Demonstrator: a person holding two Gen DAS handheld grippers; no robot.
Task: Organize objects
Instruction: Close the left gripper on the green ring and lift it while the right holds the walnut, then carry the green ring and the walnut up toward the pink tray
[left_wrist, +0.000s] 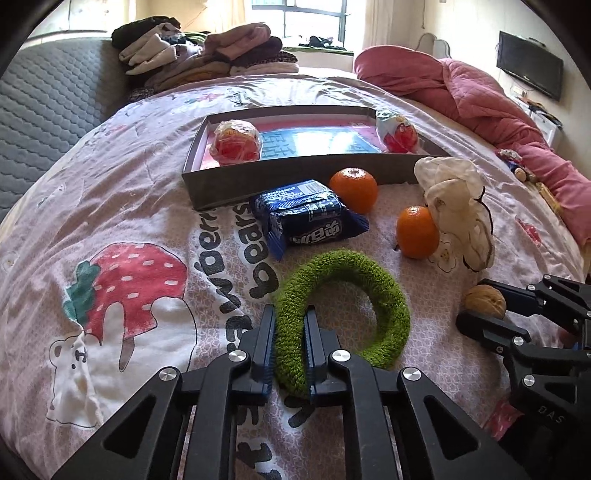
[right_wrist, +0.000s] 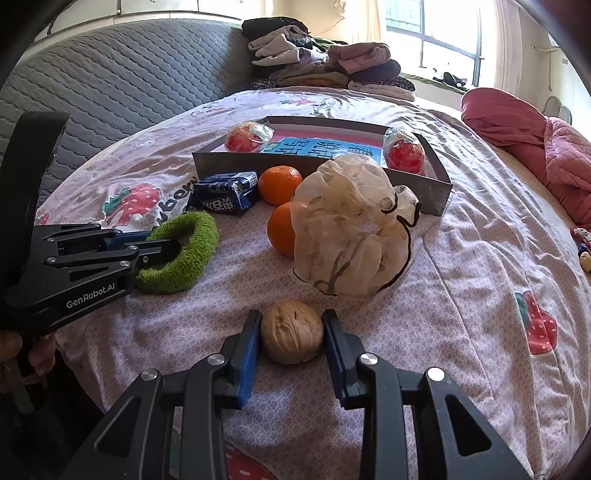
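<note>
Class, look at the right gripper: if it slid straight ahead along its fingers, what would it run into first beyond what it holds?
Probably the crumpled translucent bag, directly beyond the walnut that the right gripper is clamping; depth is uncertain.

Bed sheet (right_wrist: 461, 295) — tray (right_wrist: 436, 188), oranges (right_wrist: 279, 184), walnut (right_wrist: 291, 332), green ring (right_wrist: 184, 254).

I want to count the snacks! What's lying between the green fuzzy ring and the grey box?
The dark blue snack packet lies between the green ring and the grey box, clearest in the left wrist view.
</note>
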